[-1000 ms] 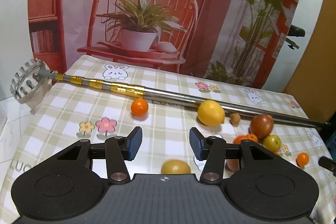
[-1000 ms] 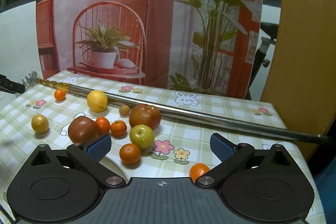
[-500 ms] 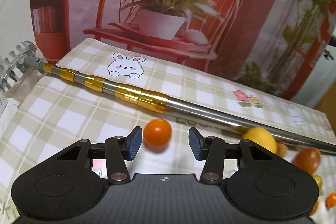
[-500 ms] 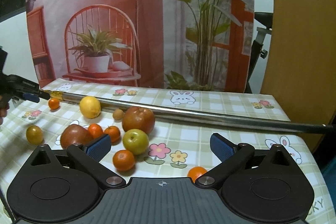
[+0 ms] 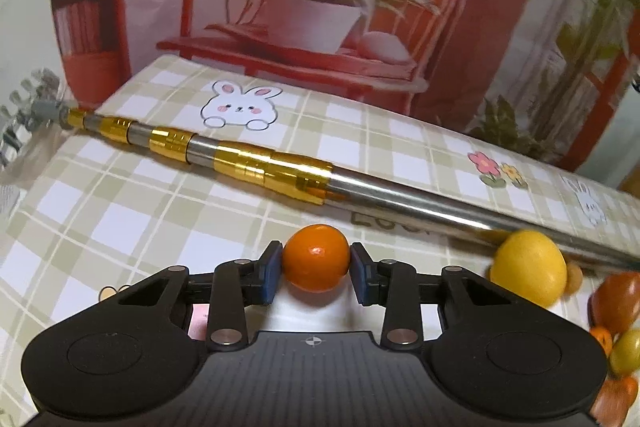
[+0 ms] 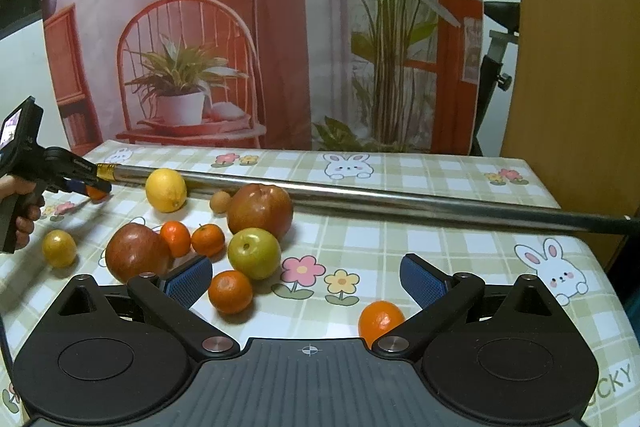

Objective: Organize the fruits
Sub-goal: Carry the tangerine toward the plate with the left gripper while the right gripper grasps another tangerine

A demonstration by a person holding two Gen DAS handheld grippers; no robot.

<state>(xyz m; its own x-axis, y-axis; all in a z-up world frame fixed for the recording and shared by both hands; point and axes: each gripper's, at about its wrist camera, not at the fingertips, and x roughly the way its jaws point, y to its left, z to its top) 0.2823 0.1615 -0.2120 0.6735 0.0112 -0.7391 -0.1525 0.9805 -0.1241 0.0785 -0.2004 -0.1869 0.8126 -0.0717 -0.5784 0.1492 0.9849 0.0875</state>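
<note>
My left gripper [image 5: 316, 273] is shut on a small orange [image 5: 316, 257] low over the checked tablecloth [image 5: 120, 227]; both blue pads touch its sides. It also shows in the right wrist view [image 6: 94, 189] at far left. My right gripper [image 6: 306, 277] is open and empty above the cloth. In front of it lie a small orange [image 6: 230, 291], a green apple [image 6: 254, 253], two red apples [image 6: 260, 211] [image 6: 136, 251], two mandarins [image 6: 208, 239], a lemon [image 6: 166, 189] and another orange [image 6: 380, 317] by the right finger.
A long steel pole [image 5: 400, 195] with gold bands lies diagonally across the table behind the fruit; it also shows in the right wrist view [image 6: 400, 197]. A yellow-green fruit [image 6: 60, 247] sits at left. A small brown fruit [image 6: 220, 201] lies by the pole. A printed backdrop [image 6: 260, 27] stands behind.
My left gripper moved forward to the small orange and closed its pads on it. My right gripper stayed open and rose slightly, tilting down toward the fruit.
</note>
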